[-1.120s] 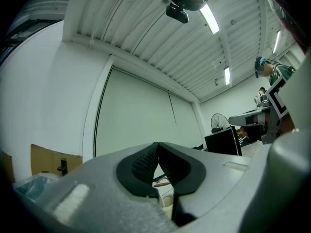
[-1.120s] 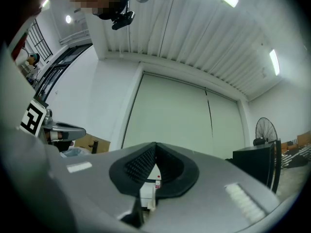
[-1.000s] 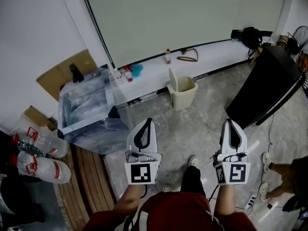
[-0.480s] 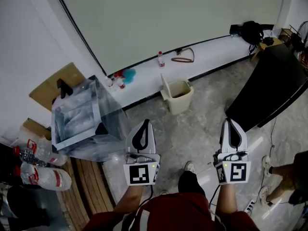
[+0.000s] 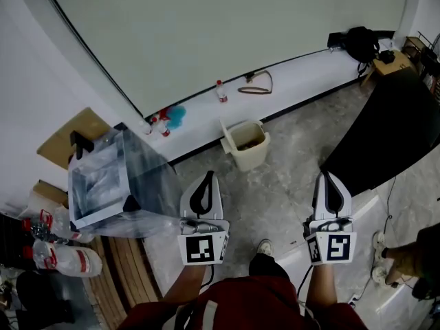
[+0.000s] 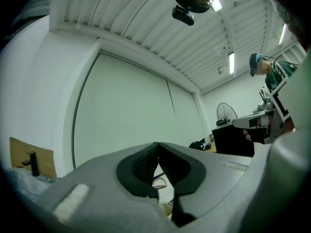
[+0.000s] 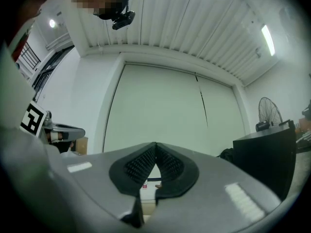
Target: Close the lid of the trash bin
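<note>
A beige trash bin (image 5: 247, 145) stands on the stone floor beside a white ledge, with its lid (image 5: 225, 134) upright at its left side and something brown inside. My left gripper (image 5: 209, 174) is shut and empty, well short of the bin and a little to its left. My right gripper (image 5: 326, 175) is also shut and empty, off to the bin's right. In the left gripper view the left gripper (image 6: 158, 145) has its pads together, pointing roughly level at a pale wall. In the right gripper view the right gripper (image 7: 156, 145) shows the same.
A clear plastic box (image 5: 110, 179) sits to the left above wooden slats (image 5: 124, 267). Bagged bottles (image 5: 63, 258) lie at the far left. A black cabinet (image 5: 385, 133) stands to the right. Bottles (image 5: 221, 91) and a cable loop (image 5: 256, 86) lie on the ledge. Another person's foot (image 5: 382, 272) is at the lower right.
Both grippers have travelled forward with the person towards the bin, which now sits lower and further left in the head view. Their jaws stayed shut.
</note>
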The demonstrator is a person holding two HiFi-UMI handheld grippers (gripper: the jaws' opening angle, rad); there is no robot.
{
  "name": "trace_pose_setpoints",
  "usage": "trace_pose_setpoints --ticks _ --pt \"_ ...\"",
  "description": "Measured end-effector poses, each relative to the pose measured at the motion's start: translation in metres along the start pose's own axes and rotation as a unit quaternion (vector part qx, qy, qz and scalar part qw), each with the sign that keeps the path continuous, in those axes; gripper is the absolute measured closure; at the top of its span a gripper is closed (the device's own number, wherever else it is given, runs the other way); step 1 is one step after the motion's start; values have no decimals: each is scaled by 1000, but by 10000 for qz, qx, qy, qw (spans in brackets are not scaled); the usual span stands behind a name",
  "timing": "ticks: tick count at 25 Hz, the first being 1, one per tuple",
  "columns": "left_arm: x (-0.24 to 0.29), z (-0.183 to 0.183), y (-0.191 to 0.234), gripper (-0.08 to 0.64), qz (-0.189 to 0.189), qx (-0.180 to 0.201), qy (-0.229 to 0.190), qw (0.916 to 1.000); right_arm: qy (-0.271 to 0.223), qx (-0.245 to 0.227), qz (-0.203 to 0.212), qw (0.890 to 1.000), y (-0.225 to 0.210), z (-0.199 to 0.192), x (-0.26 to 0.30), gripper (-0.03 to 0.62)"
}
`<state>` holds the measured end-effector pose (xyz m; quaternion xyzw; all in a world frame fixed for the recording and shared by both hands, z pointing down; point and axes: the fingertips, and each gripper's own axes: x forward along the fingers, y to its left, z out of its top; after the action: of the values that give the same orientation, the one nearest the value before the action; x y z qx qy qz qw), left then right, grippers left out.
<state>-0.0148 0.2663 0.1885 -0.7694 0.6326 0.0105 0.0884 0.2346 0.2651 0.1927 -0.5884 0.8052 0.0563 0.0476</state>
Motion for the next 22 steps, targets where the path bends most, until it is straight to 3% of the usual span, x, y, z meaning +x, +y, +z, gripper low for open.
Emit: trace_pose_setpoints --ticks 10,22 --pt "65 -5 -32 555 201 -55 65 9998 -45 75 40 10000 -66 -9 42 592" --pt "99 -15 -29 555 246 121 52 9996 6 239 198 9995 -81 -27 84 592"
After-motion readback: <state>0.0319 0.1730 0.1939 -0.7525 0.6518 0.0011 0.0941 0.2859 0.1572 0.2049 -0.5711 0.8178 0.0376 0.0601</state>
